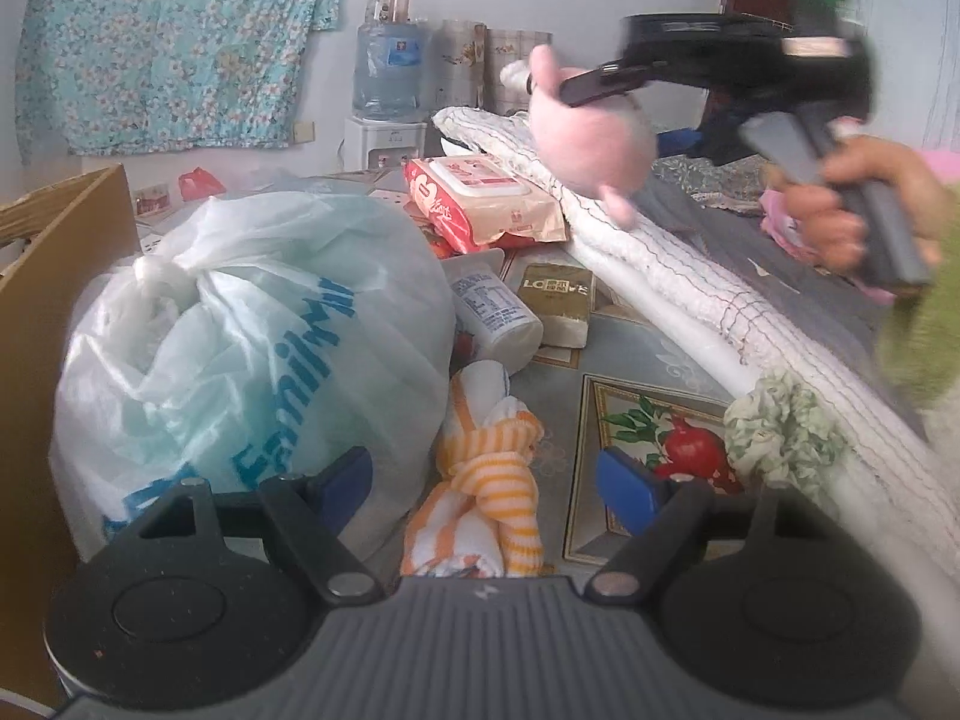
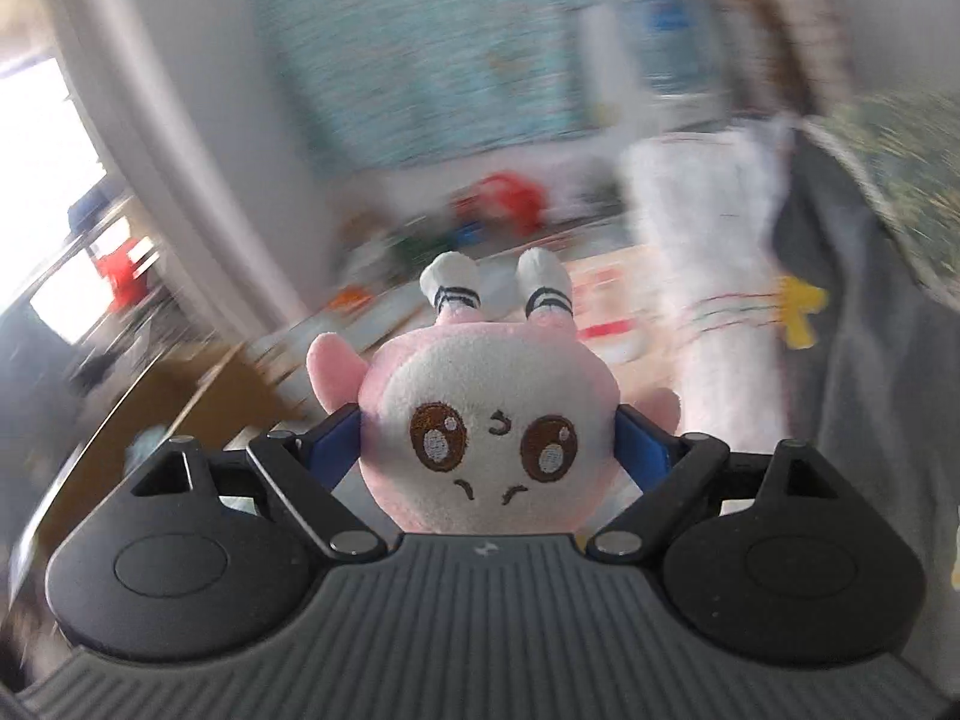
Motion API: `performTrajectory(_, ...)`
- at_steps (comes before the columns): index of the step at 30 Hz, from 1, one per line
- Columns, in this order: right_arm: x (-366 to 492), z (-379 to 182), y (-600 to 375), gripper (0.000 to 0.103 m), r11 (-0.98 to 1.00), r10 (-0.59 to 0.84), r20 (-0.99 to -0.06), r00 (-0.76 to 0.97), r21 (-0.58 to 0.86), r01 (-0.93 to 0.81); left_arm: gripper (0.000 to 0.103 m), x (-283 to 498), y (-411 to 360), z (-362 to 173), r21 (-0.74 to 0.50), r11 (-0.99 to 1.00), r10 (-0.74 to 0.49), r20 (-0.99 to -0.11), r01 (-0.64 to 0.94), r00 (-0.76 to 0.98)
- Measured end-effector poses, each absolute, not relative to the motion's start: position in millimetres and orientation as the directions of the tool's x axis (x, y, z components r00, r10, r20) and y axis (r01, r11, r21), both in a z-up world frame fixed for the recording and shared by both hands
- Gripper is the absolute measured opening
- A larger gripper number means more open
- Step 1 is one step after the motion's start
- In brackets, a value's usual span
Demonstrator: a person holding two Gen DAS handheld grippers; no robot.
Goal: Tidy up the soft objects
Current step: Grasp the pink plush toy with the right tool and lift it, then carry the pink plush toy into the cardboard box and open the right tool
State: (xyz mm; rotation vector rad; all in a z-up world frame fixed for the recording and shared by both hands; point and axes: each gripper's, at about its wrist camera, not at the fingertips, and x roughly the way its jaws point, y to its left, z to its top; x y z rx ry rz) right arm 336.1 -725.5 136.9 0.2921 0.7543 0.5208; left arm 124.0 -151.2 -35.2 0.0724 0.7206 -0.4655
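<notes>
The right gripper (image 2: 486, 450) grips a pink plush toy (image 2: 480, 420) by the sides of its head, the blue pads (image 2: 639, 444) pressed against both cheeks with the jaws set wide. The toy is upside down: its face is towards the camera, its two white-socked legs point up and away, and its long axis runs along the fingers. In the left wrist view the toy (image 1: 591, 132) hangs in the air above the rolled white quilt (image 1: 690, 276), far right. The right wrist background is blurred, so nothing there can be placed reliably. The left gripper (image 1: 486, 480) stands wide open and empty over a knotted orange-striped cloth (image 1: 480, 480), beside a tied plastic bag (image 1: 252, 360).
</notes>
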Motion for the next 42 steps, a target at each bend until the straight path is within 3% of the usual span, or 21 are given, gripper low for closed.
performTrajectory(5,285,134,-701,0.091,0.776,0.581,-0.680,0.448,0.297,-0.556,0.083,112,-140,-28,-0.100,0.883,-0.406,-0.652,0.459,0.641)
performTrajectory(8,263,109,-679,0.091,0.740,0.537,-0.765,0.356,0.224,-0.634,0.083,104,-141,-27,-0.095,0.871,-0.419,-0.656,0.482,0.628)
performTrajectory(12,250,84,-663,0.093,0.720,0.511,-0.803,0.308,0.203,-0.664,0.083,99,-150,-28,-0.097,0.860,-0.430,-0.667,0.502,0.609)
performTrajectory(18,261,78,-681,0.095,0.786,0.553,-0.761,0.340,0.341,-0.515,0.076,102,-173,-28,-0.113,0.837,-0.469,-0.652,0.535,0.596)
performTrajectory(20,264,74,-694,0.096,0.763,0.618,-0.716,0.324,0.449,-0.465,0.067,108,-182,-30,-0.128,0.833,-0.477,-0.660,0.539,0.580)
performTrajectory(24,271,74,-716,0.097,0.702,0.712,-0.619,0.331,0.604,-0.377,0.062,124,-196,-36,-0.176,0.826,-0.493,-0.687,0.536,0.534)
performTrajectory(29,284,61,-728,0.097,0.730,0.682,-0.620,0.388,0.608,-0.311,0.062,142,-205,-46,-0.211,0.843,-0.474,-0.725,0.494,0.500)
performTrajectory(34,298,34,-723,0.097,0.708,0.704,-0.633,0.322,0.659,-0.255,0.069,156,-213,-48,-0.219,0.862,-0.448,-0.750,0.457,0.487)
performTrajectory(39,291,36,-724,0.086,0.686,0.725,-0.621,0.296,0.689,-0.235,0.066,155,-216,-49,-0.224,0.860,-0.450,-0.756,0.458,0.476)
performTrajectory(42,282,44,-728,0.085,0.695,0.715,-0.627,0.308,0.686,-0.215,0.066,146,-218,-43,-0.222,0.849,-0.467,-0.742,0.480,0.481)
